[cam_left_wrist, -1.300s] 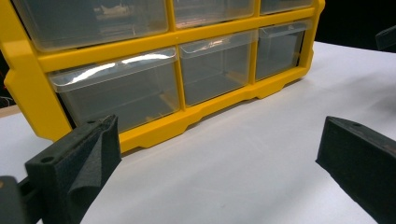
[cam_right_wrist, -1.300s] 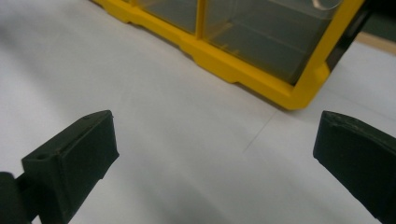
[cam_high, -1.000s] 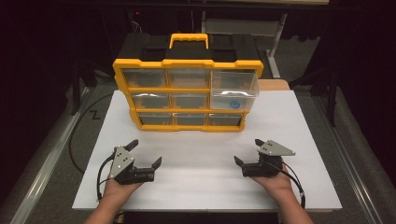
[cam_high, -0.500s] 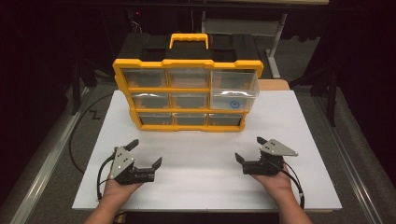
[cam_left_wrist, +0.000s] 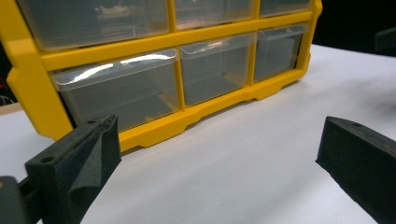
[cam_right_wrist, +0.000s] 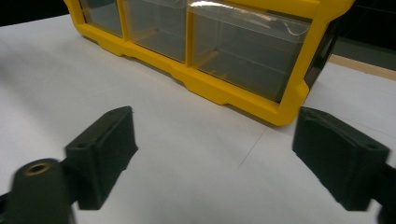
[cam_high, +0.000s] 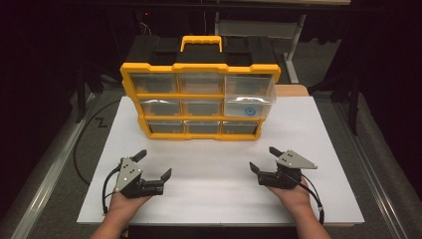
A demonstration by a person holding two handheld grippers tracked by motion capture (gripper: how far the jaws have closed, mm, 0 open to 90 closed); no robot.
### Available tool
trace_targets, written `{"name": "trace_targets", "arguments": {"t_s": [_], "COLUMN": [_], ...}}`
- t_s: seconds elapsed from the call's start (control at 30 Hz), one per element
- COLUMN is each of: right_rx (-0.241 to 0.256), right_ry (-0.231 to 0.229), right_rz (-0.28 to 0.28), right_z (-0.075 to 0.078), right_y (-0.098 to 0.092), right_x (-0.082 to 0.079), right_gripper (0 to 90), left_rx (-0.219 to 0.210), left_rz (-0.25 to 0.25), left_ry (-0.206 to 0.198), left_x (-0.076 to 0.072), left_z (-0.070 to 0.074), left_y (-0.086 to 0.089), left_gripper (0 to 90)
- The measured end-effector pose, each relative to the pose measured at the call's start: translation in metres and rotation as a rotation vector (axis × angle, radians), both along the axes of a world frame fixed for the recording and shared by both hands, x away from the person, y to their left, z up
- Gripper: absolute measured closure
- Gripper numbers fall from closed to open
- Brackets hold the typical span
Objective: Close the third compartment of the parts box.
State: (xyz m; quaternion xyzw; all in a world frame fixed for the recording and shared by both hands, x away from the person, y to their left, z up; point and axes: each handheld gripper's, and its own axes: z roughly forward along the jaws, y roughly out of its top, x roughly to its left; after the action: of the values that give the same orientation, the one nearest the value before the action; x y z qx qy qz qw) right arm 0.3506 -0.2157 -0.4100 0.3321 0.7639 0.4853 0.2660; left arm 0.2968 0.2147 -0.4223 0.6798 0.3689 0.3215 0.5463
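Toward the bench's [cam_high: 298, 129] far edge stands a yellow drawer box [cam_high: 199, 99], its right drawer [cam_high: 248, 97] pulled out. Near the front edge, the left gripper [cam_high: 155, 163] and right gripper [cam_high: 264, 159] rest with jaws apart, empty.

Jaws spread wide before the yellow drawer cabinet [cam_left_wrist: 187, 119], drawers seemingly empty

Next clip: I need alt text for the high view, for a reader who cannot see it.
A yellow drawer organiser with clear drawers stands at the back of a white table, its upper right drawer pulled out. In front, a person's hands hold the left gripper and right gripper, both open and empty.
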Motion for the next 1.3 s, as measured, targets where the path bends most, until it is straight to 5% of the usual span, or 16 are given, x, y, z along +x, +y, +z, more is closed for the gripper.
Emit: {"name": "trace_targets", "arguments": {"t_s": [0.4, 0.67, 0.97, 1.3], "right_rx": [0.016, 0.009, 0.019, 0.022], "right_ry": [0.021, 0.036, 0.001, -0.027], "right_rz": [0.032, -0.008, -0.020, -0.008], "right_z": [-0.001, 0.001, 0.004, 0.011], "right_y": [0.002, 0.009, 0.009, 0.013], "right_x": [-0.002, -0.004, -0.005, -0.005], "right_gripper": [43.4, 66.6, 90.0, 90.0], "left_rx": [0.026, 0.030, 0.030, 0.038], "left_rz": [-0.009, -0.018, -0.018, -0.031], "left_ry": [0.001, -0.002, -0.002, -0.011], "left_x": [0.001, 0.002, 0.002, 0.000], "left_z": [-0.001, -0.001, -0.001, 0.000], "left_y": [-0.005, -0.006, -0.006, -0.008], "left_gripper": [0.3, 0.3, 0.3, 0.3]}}
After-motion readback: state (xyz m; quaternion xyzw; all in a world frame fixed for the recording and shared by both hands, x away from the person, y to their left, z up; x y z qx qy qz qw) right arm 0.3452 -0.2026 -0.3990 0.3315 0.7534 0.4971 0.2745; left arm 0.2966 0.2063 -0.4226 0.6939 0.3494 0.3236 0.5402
